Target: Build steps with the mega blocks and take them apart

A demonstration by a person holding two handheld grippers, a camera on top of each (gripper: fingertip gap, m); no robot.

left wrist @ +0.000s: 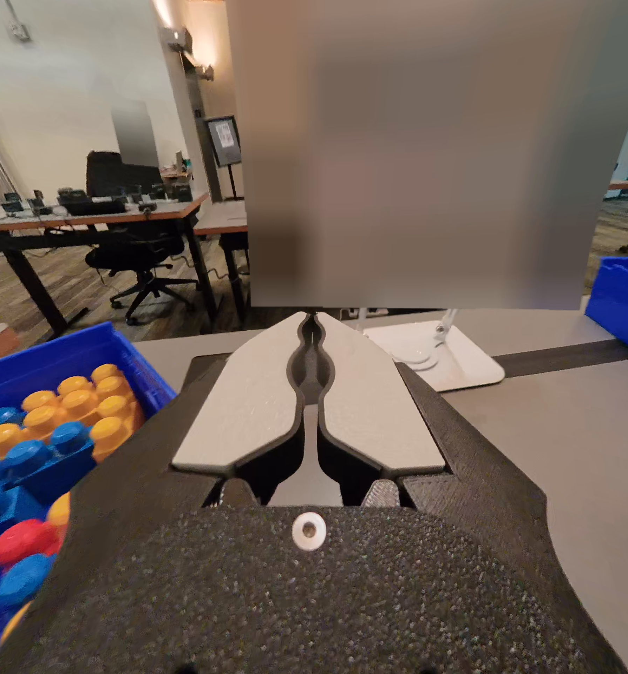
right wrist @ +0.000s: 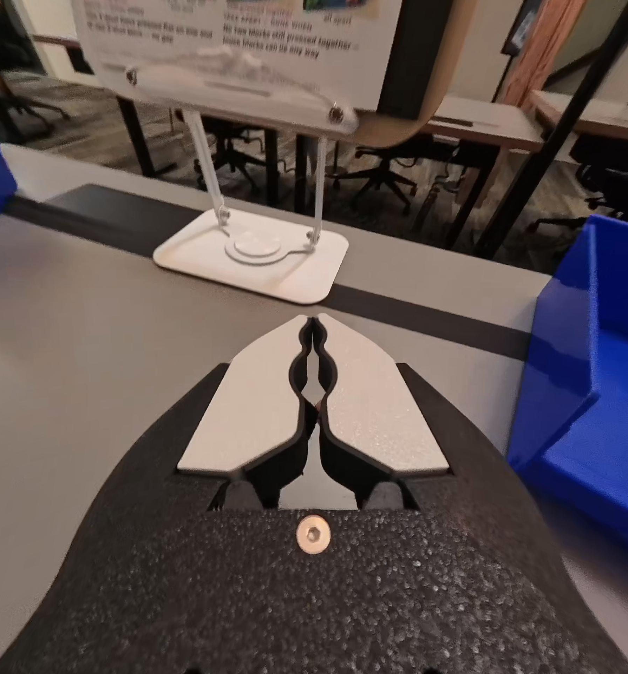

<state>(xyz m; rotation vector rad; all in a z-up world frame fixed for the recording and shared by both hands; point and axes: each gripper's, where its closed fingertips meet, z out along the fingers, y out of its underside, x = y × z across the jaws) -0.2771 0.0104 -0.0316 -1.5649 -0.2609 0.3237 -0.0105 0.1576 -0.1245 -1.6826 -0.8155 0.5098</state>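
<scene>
The mega blocks (left wrist: 49,437) lie in a loose heap inside a blue bin (left wrist: 86,346) at the left side of the left wrist view. Orange blocks (left wrist: 82,405) are at the far part of the heap, blue blocks (left wrist: 31,470) lie in the middle, and one red block (left wrist: 20,539) is nearer to the camera. The studs point mostly upward. No block is on the table and no block is joined into steps in these views.

The left gripper (left wrist: 310,321) is above the grey table (left wrist: 524,456), just beside the bin with the blocks. Its two pale fingers (left wrist: 247,408) are pressed together at the tips and there is nothing between them. The right gripper (right wrist: 312,321) is also above the table, and its fingers (right wrist: 254,408) meet at the tips in the same way, with nothing between them.

In front of both grippers stands a white stand (right wrist: 250,262) with a flat base and two thin legs. It carries a printed sheet (right wrist: 232,36) above the table. A dark strip (right wrist: 433,317) runs across the table and goes under the base of the stand.

A second blue bin (right wrist: 579,419) stands at the right side of the table, near the right gripper. The part of its inside that shows has no blocks. The same bin (left wrist: 622,302) shows at the right edge of the left wrist view.

Behind the table there are office desks (left wrist: 86,219) and a black chair (left wrist: 141,255) on a wooden floor.
</scene>
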